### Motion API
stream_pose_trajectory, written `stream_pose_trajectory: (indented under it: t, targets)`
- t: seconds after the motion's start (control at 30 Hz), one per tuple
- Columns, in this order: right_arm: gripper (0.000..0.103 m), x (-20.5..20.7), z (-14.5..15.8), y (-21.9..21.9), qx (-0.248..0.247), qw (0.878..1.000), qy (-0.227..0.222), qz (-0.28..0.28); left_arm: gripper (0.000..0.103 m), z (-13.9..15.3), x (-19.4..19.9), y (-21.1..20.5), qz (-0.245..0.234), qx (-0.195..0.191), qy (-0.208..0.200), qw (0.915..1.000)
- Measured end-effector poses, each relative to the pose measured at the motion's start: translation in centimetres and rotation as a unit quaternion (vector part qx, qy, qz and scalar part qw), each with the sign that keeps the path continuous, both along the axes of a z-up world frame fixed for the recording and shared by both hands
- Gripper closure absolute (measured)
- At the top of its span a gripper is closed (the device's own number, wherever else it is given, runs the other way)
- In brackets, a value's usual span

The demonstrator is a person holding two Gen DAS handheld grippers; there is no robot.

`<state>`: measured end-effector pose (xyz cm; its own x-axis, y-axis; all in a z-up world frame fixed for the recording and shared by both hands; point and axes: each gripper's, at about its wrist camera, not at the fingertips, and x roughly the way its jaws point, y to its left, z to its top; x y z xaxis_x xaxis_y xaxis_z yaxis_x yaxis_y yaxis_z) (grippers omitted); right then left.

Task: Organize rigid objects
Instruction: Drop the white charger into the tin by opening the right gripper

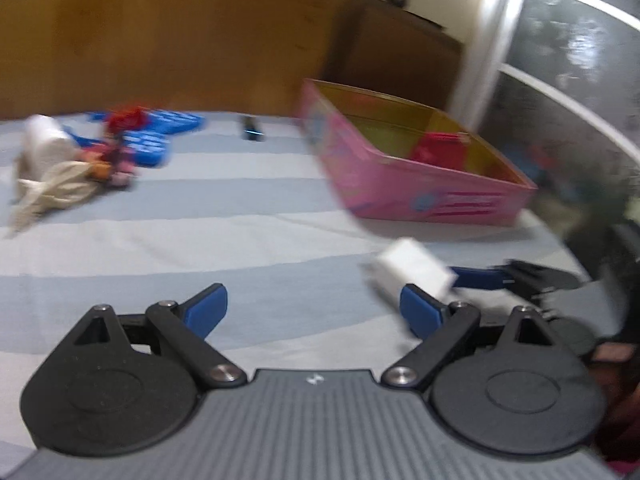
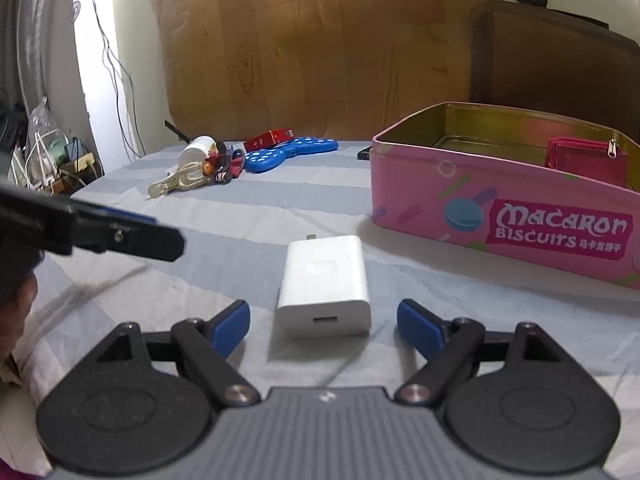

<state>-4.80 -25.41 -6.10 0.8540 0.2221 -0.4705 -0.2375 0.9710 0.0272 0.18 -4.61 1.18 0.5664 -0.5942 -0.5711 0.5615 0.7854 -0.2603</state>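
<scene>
My right gripper (image 2: 323, 326) is wide open around the white charger (image 2: 325, 286), low in the middle. My left gripper (image 1: 313, 312) is open too, holding nothing. If I squeeze crooked, the smooth charger could slip away from the pink tin (image 2: 460, 200) at right.

Left wrist view is motion-blurred. Left tool (image 1: 314, 312) has its blue-padded fingers (image 1: 208, 308) spread wide, nothing between them, over the blue-and-white striped bed sheet (image 1: 240, 240). White rectangular plastic charger block (image 1: 408, 270) lies on the sheet, just beyond the right-hand finger pad and partly overlapped by it. Right tool (image 1: 500, 278) enters from the right edge, one blue finger at the charger's far side; its grip state is unreadable. Pink rectangular biscuit tin (image 1: 420, 188), lid off, sits beyond the charger with a red pouch (image 1: 438, 148) inside. Far left: a white roll (image 1: 44, 140), beige cloth (image 1: 60, 192), blue dotted plastic bow-shaped piece (image 1: 160, 136), small red items, all clustered together. Small dark object (image 1: 252, 128) near the wooden headboard (image 1: 180, 32).
</scene>
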Motion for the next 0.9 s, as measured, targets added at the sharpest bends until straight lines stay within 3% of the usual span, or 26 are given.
stream_pose_trajectory:
  t: [0.2,0.27,0.3,0.33,0.4,0.5,0.7,0.77,0.9]
  targets:
    - [0.021,0.1,-0.1,0.6,-0.018,1.000,-0.005,0.008,0.027,-0.6,1.6,-3.8,-0.053,-0.042,0.071,0.9952]
    - [0.033,0.5,-0.2,0.6,-0.019,1.000,-0.002,0.003,0.032,-0.8,2.2,-5.2,-0.063,-0.040,0.074,0.9945]
    - [0.052,0.6,-0.2,0.5,-0.019,1.000,-0.002,-0.003,0.043,-1.0,2.3,-5.7,-0.069,-0.036,0.079,0.9939]
    - [0.054,0.6,-0.2,0.4,-0.021,1.000,-0.008,-0.005,0.055,-1.6,2.8,-6.4,-0.076,-0.034,0.094,0.9921]
    - [0.054,0.4,-0.2,0.4,-0.028,0.999,-0.016,-0.018,0.057,-1.9,3.2,-6.9,-0.076,-0.051,0.124,0.9881]
    - [0.054,-0.2,0.3,0.0,-0.036,0.997,-0.052,-0.035,0.061,-0.1,2.7,-7.5,-0.090,-0.059,0.102,0.9890]
    - [0.054,0.4,4.4,-2.0,-0.031,0.982,-0.165,-0.081,0.061,5.8,3.7,-10.8,-0.108,-0.065,-0.005,0.9921]
    - [0.054,2.0,5.3,-3.0,-0.022,0.980,-0.174,-0.098,0.061,6.6,5.2,-12.6,-0.103,-0.058,-0.016,0.9928]
    - [0.054,6.2,5.5,-5.3,0.011,0.982,-0.143,-0.124,0.061,5.8,8.5,-14.8,-0.089,-0.054,0.004,0.9945]
